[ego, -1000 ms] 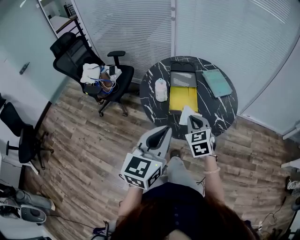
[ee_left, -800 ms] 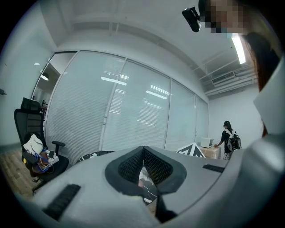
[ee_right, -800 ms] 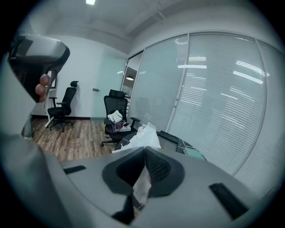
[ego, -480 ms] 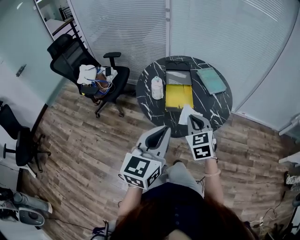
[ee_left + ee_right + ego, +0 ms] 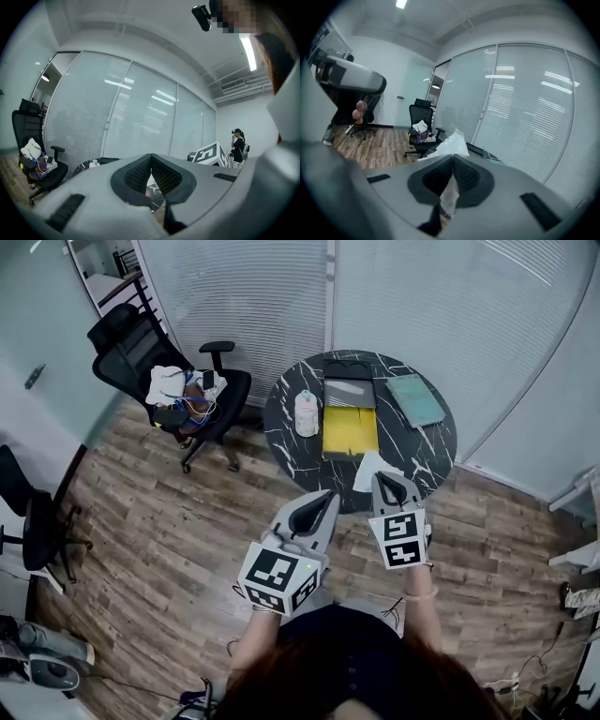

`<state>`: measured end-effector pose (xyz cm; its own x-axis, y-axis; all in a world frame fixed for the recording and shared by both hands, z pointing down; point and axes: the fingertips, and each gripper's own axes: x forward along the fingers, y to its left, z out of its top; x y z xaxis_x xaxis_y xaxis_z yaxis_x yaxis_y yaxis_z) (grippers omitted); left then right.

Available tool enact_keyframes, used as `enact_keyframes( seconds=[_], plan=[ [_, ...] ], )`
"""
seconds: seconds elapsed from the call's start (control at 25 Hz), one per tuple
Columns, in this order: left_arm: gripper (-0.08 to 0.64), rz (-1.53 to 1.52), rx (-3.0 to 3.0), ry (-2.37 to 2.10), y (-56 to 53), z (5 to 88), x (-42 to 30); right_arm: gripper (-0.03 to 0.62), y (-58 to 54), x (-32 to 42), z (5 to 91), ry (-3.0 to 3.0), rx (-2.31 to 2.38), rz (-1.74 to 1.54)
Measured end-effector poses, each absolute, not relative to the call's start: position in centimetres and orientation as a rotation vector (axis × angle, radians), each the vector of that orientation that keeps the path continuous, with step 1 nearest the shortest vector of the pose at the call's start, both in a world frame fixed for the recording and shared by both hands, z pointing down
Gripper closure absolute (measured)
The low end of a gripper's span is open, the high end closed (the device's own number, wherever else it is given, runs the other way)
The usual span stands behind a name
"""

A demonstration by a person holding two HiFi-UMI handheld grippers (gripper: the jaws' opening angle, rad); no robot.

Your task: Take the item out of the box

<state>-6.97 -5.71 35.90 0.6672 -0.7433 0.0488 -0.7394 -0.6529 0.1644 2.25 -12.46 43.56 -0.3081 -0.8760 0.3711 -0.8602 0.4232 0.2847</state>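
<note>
The crumpled white plastic packet point(image 5: 451, 140) is pinched between the jaws of the right gripper point(image 5: 385, 480). The jaws are closed on its lower part, and its loose top sticks out past the jaw tips. In the head view the packet shows over the 6 o'clock part of the round black marble table point(image 5: 286, 442). It is clear of the open yellow box point(image 5: 350, 430), which lies on the table at 12 o'clock from the packet. A grey panel point(image 5: 348, 395) adjoins the box's 12 o'clock end.

A small white jar point(image 5: 306, 413) stands on the table at 9 o'clock from the box, near it but not touching. A flat teal pad point(image 5: 415, 399) lies at 2 o'clock from the box, apart from it.

The left gripper point(image 5: 327, 496) is at 8 o'clock from the right gripper, over the wood plank floor point(image 5: 169, 521) just off the table's edge. Its own view shows the jaws pressed together at the tips with nothing between them.

A black office chair point(image 5: 141, 338) stands at 9 o'clock from the table, with white cloth and a tangle of cables point(image 5: 178, 390) on its seat. A glass wall with closed blinds point(image 5: 244, 296) runs behind the table at 12 o'clock. In the left gripper view a person in dark clothes point(image 5: 239, 146) stands far off at 3 o'clock.
</note>
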Motion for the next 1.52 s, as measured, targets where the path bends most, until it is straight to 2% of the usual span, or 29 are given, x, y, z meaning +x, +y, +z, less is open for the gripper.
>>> enact_keyframes(
  seconds=[0.6, 1.52],
  plan=[
    [0.534, -0.002, 2.724, -1.203, -2.7, 36.0, -3.2, 0.568, -8.2, 4.9, 42.3, -2.239, 1.467, -0.077],
    [0.534, 0.037, 2.717, -1.278, 4.9, 35.4, -1.4, 0.568, 0.2, 6.5, 38.4, -2.356, 1.493, -0.136]
  ],
)
